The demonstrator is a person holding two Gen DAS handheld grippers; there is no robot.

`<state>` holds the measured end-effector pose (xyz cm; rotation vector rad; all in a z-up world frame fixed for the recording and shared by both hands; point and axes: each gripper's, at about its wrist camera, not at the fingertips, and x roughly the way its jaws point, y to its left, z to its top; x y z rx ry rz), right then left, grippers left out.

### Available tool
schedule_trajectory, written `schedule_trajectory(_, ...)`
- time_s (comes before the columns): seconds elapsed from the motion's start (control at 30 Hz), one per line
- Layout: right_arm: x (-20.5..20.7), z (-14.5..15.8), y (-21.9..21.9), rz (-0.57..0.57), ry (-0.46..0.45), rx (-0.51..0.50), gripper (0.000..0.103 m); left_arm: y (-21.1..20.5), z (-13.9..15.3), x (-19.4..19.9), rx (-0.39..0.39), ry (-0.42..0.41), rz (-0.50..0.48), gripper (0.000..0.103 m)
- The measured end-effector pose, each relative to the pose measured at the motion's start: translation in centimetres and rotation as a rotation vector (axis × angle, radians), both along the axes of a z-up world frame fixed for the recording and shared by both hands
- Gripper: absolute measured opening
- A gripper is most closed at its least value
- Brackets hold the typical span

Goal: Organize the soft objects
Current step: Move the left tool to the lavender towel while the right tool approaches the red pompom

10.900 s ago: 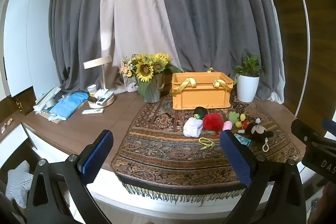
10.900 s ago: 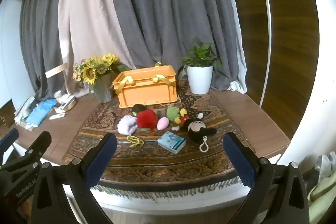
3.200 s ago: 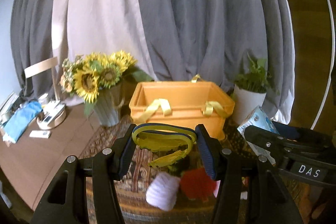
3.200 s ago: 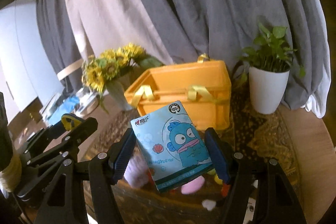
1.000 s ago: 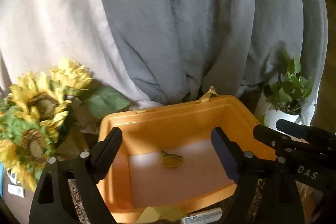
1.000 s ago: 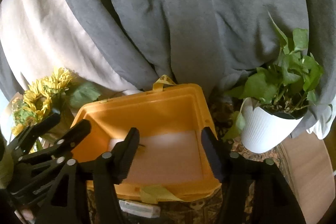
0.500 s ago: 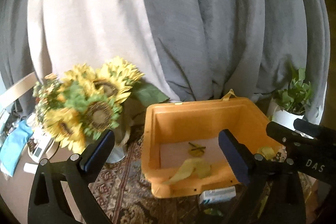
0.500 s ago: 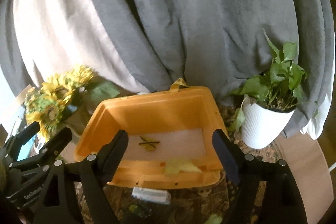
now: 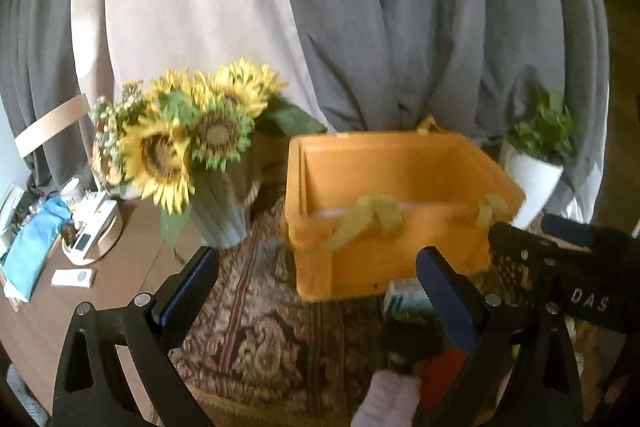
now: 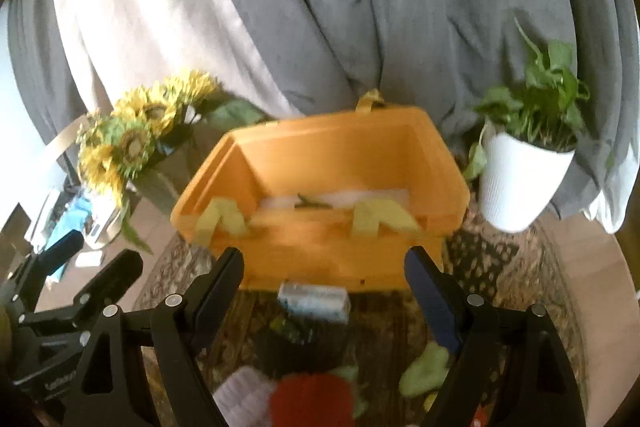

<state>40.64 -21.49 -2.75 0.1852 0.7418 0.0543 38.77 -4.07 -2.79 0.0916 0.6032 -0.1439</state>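
— Left wrist view: what surrounds the orange crate [image 9: 394, 195]?

— Sunflowers [image 9: 188, 143] stand left of it, a potted plant [image 9: 538, 163] right, grey curtains behind. A blue tissue pack [image 10: 314, 301] lies against its near wall, blocking that edge.

— And the soft toys?

— A white one [image 10: 244, 401] and a red one [image 10: 312, 403] lie nearer, on the rug.

— Grippers?

— The left gripper [image 9: 316, 279] and right gripper [image 10: 324, 277] both stand wide, empty. "DAS" shows on the right one.

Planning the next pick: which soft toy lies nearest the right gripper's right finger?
The green plush, beside that finger; the red pom-pom and white bundle lie further left.
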Motion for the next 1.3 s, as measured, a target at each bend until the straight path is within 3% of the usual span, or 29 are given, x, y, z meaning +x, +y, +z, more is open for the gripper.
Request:
schedule_trajectory(0.6,-6.8,-4.3,1.9,0.135,0.123,-0.055,0.083,-0.4,-5.6,-7.5,0.058,0.134,-0.114,0.099)
schedule_trajectory(1.1,-6.1,-10.3,2.6,0.252,0.258,-0.072,0.083,-0.9,-11.8,-7.2,0.016,0.252,-0.166,0.091)
schedule_trajectory(1.3,-5.5,-12.0,2.5,0.277,0.289,-0.097,0.083,-1.8,-13.2,-6.9,0.041,0.27,-0.192,0.09)
